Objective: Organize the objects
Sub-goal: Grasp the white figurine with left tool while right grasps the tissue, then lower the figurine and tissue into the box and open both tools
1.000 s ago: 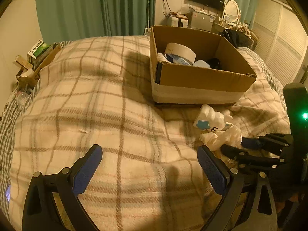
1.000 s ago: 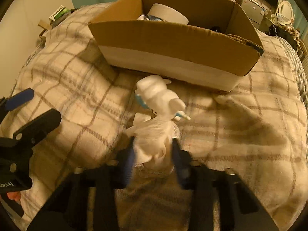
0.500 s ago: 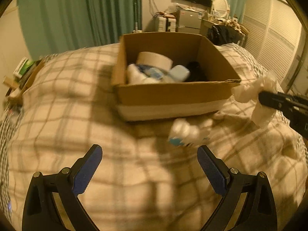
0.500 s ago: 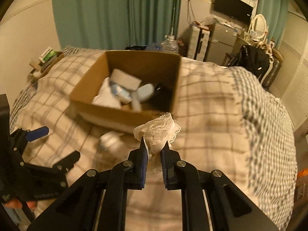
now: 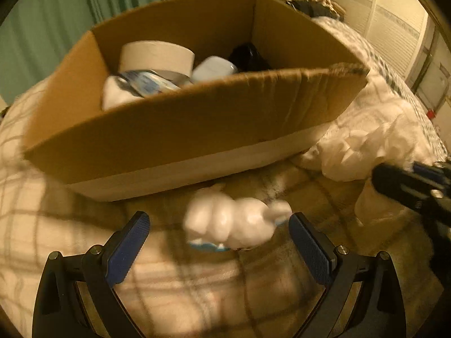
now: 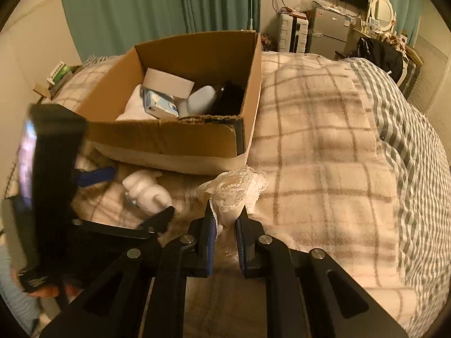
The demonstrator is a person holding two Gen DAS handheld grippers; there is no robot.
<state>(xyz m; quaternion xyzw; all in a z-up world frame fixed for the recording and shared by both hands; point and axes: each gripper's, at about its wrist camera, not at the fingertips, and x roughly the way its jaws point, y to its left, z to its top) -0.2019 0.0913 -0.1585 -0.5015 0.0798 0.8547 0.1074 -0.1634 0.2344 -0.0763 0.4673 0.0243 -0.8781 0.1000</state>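
A white toy figure (image 5: 234, 222) with a blue patch lies on the plaid blanket in front of a cardboard box (image 5: 197, 129). My left gripper (image 5: 220, 242) is open, its blue pads on either side of the toy, not touching it. The toy also shows in the right wrist view (image 6: 146, 191). My right gripper (image 6: 225, 225) is shut on a white lace cloth (image 6: 236, 188) and holds it to the right of the box (image 6: 174, 140). The cloth also shows in the left wrist view (image 5: 363, 149).
The box holds a roll of tape (image 5: 157, 56), a blue-and-white pack (image 5: 146, 84), a pale blue case (image 5: 214, 69) and a black object (image 5: 248, 56). A plaid blanket (image 6: 324, 155) covers the bed. Curtains (image 6: 169, 8) and furniture (image 6: 324, 31) stand behind it.
My left gripper has moved forward to the toy, which now lies between its open fingers. My right gripper lifted the lace cloth off the bed and still holds it beside the box.
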